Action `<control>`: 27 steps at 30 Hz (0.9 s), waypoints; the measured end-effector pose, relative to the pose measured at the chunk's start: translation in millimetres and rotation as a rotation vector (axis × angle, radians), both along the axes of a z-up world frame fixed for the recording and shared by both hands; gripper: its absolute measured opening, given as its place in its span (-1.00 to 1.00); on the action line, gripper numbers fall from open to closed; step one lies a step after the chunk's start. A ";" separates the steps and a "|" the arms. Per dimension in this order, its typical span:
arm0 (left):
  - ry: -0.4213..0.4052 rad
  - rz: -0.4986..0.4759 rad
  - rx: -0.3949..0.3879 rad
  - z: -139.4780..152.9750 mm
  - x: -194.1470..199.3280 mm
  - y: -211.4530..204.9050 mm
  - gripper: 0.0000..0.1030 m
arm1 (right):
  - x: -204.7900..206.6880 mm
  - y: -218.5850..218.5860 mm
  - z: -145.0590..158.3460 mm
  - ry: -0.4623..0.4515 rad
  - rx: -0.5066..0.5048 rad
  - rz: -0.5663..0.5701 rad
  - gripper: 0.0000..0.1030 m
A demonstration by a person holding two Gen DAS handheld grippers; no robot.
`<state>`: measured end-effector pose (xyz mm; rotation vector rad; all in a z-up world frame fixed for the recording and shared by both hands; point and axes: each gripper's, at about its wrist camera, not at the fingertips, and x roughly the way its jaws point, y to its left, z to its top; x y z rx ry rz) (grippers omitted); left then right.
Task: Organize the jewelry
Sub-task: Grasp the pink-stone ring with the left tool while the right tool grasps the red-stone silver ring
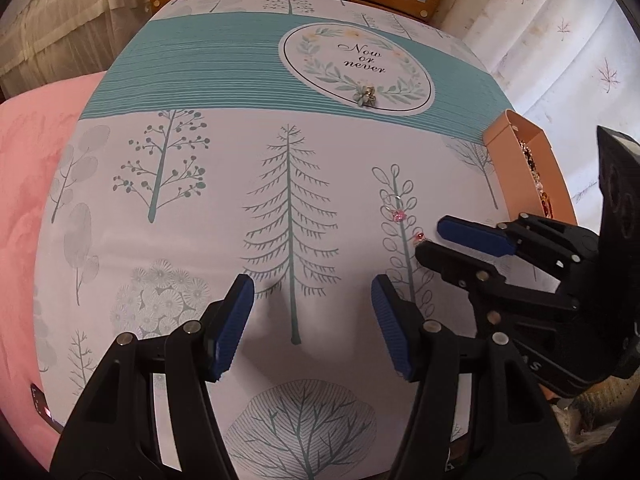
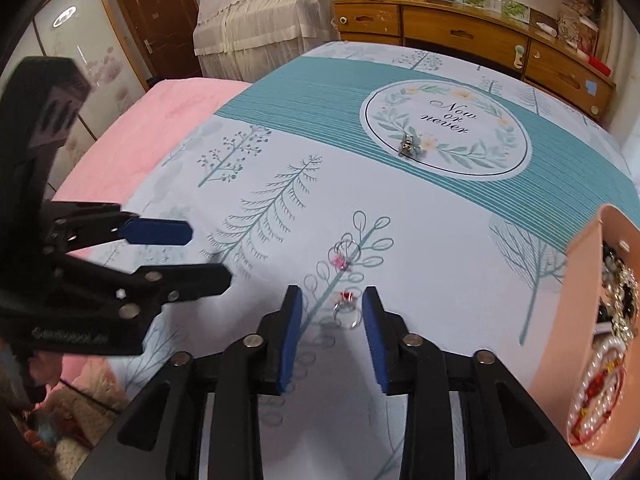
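Note:
Two small rings lie on the printed tablecloth (image 2: 280, 152). The red-stone ring (image 2: 346, 307) sits between the open fingertips of my right gripper (image 2: 331, 300); in the left wrist view it (image 1: 420, 236) shows just past that gripper (image 1: 428, 236). The pink-stone ring (image 2: 341, 258) lies a little farther out and also shows in the left wrist view (image 1: 397, 211). A green flower brooch (image 2: 409, 145) rests on the "Now or never" circle, also visible in the left wrist view (image 1: 366, 95). My left gripper (image 1: 312, 292) is open and empty over the tree print.
A peach-coloured box (image 2: 580, 280) full of jewelry stands at the table's right edge; it also shows in the left wrist view (image 1: 516, 160). A pink bedspread (image 2: 152, 128) lies to the left. A wooden dresser (image 2: 460, 36) stands beyond the table.

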<state>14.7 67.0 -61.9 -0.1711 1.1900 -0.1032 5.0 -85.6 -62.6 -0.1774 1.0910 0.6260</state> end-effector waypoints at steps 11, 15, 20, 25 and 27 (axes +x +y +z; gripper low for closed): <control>-0.013 0.009 -0.021 1.3 3.3 4.9 0.13 | 3.9 11.1 -14.4 -0.042 -0.085 0.006 -0.74; -0.021 -0.005 -0.019 4.6 2.2 0.1 0.13 | -0.8 10.9 -13.9 -0.064 -0.096 0.016 -0.75; -0.024 -0.034 -0.005 5.2 8.2 -14.3 0.13 | 1.7 -9.9 -4.3 -0.064 -0.056 -0.044 -0.75; -0.045 -0.078 0.007 4.2 19.7 -36.0 0.13 | 1.9 -44.3 18.1 -0.084 -0.001 -0.129 -0.75; -0.049 -0.085 0.018 2.4 25.0 -43.1 0.13 | 0.5 -58.2 27.8 -0.094 0.024 -0.160 -0.75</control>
